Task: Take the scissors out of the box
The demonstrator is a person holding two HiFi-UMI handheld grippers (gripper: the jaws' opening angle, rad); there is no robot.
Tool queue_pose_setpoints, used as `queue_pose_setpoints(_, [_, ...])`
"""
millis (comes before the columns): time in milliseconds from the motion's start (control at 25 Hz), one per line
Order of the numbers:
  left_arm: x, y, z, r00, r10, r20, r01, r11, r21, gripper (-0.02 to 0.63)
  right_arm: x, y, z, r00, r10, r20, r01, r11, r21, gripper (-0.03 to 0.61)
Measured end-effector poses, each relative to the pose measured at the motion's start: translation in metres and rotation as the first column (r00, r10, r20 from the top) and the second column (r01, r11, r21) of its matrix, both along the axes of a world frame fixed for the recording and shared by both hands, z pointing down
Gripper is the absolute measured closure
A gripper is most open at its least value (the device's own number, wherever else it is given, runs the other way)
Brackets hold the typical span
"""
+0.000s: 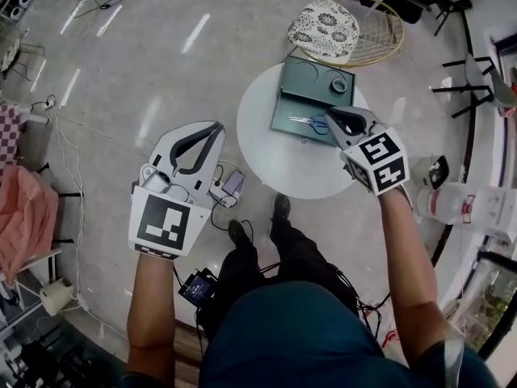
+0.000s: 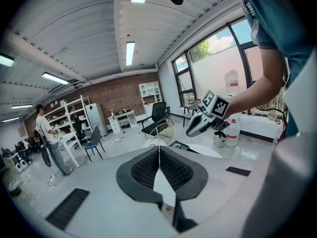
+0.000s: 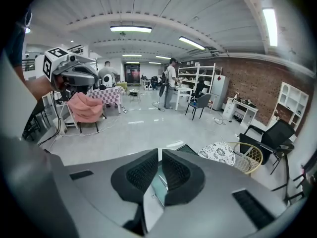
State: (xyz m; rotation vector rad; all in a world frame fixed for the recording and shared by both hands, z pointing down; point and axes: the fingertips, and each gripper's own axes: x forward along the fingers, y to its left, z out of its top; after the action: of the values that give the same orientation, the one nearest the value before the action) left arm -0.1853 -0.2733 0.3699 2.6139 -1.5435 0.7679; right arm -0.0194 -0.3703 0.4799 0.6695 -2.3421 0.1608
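scissors [image 1: 310, 122] in box [image 1: 300, 83]; right tongs [image 1: 332, 115] barely apart; left tongs [image 1: 213, 127] closed

The floor [image 1: 161, 71] is polished grey, glossy with light streaks. The round bench [image 1: 275, 164] looks smooth, matt white. The dark green box [image 1: 300, 83] has a soft sheen. The scissors [image 1: 311, 122] have blue plastic handles. The left hand-held gripper [image 2: 159, 150] has a matt white plastic shell and ribbed black pads [image 2: 143, 170]. The cushion [image 1: 323, 24] is patterned cloth.
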Motion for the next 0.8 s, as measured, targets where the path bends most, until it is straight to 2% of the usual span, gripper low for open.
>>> queue_pose_setpoints(440, [-0.011, -0.021, 0.054, 0.998, -0.051, -0.048, 0.048, 0.996, -0.069, 0.592, -0.021, -0.03, 0.084, 0.994, -0.081, -0.068, 0.074, 0.992, -0.106, 0.537])
queue_pose_setpoints(800, [-0.021, -0.031, 0.097, 0.993, -0.099, -0.069, 0.09, 0.988, -0.128, 0.592, -0.022, -0.043, 0.161, 0.974, -0.164, -0.157, 0.133, 0.973, -0.19, 0.537])
